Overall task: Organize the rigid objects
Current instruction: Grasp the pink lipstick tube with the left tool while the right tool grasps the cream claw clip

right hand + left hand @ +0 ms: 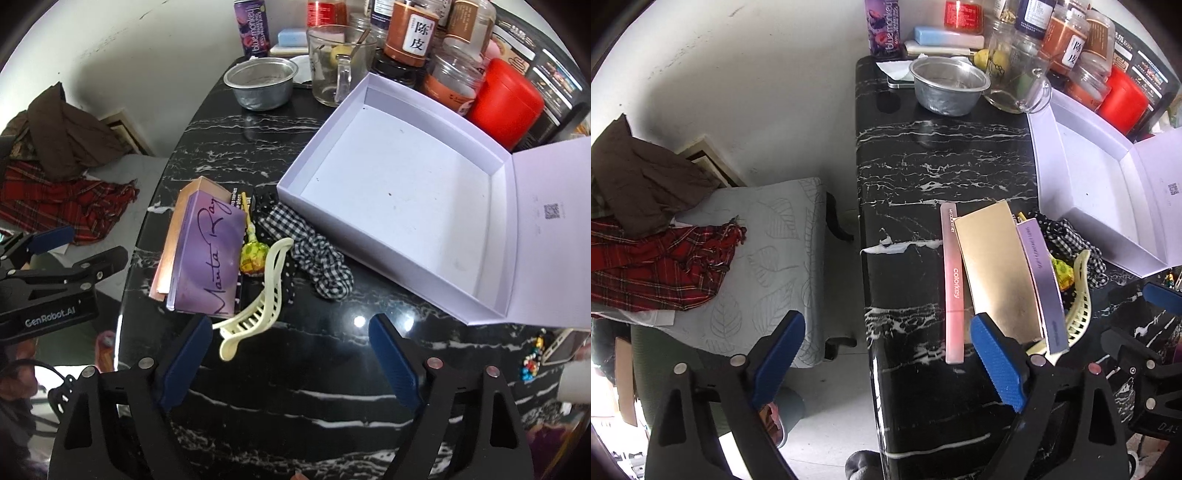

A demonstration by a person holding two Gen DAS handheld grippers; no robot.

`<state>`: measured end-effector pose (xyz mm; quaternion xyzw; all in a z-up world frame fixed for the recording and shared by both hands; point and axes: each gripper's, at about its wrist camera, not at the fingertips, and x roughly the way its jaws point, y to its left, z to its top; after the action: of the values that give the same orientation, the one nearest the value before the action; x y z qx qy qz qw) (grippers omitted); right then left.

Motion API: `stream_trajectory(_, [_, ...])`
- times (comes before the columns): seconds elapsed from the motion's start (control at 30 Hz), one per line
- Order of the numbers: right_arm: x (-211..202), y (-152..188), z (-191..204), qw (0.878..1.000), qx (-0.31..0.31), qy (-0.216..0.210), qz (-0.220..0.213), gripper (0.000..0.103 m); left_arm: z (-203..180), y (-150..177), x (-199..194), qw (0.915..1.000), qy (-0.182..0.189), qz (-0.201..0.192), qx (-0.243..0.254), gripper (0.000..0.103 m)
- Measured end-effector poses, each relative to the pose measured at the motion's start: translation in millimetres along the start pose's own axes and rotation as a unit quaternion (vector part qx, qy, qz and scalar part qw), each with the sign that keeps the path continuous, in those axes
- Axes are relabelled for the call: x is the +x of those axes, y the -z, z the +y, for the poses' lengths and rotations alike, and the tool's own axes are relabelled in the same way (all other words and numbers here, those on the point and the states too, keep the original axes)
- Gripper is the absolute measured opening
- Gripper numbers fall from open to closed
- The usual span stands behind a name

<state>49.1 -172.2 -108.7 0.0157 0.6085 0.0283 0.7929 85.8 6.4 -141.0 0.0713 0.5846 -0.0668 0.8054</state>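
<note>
A slim pink box (955, 284), a gold box (997, 273) and a purple box (1043, 284) lie side by side on the black marble table (923, 166). The purple box (210, 254) partly overlaps the gold one (170, 243). Beside them are a lollipop (253, 258), a cream hair clip (255, 314) and a checked scrunchie (317, 258). An open white box (399, 184) stands empty to the right. My left gripper (886, 328) is open and empty over the table's left edge, its right finger just before the gold box. My right gripper (290, 326) is open, with the clip's end by its left finger.
A metal bowl (262, 83), a glass mug (340, 62), several jars (410, 33), a red canister (506, 103) and a purple can (253, 26) crowd the table's far end. A padded seat (757, 266) with clothes (661, 258) stands left of the table. A phone (561, 347) lies at the right.
</note>
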Motion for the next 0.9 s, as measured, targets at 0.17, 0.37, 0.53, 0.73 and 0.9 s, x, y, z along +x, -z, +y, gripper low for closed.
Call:
stream_trajectory(0.17, [13,-6,-1,1.0,0.0,-0.011,0.012,0.083,-5,-3,16,0.9997,0.021,0.005,0.012,0.092])
stream_trajectory(0.37, [25,-8,-4,0.999,0.002,-0.026,0.022,0.076,-10,-3,37,0.9995,0.015,0.024,0.016,0.083])
stream_trajectory(0.53, [30,-9,-5,0.999,-0.001,-0.04,0.024,0.074,-9,-4,44,0.9987,0.04,0.028,0.014,0.08])
stream_trajectory(0.73, [37,-11,-1,0.998,0.001,-0.057,0.032,0.07,-8,-7,50,0.9971,0.068,0.034,0.01,0.071])
stream_trajectory(0.9, [43,-14,-3,0.997,0.01,-0.064,0.039,0.063,-13,-6,51,0.9983,0.042,0.026,0.03,0.047])
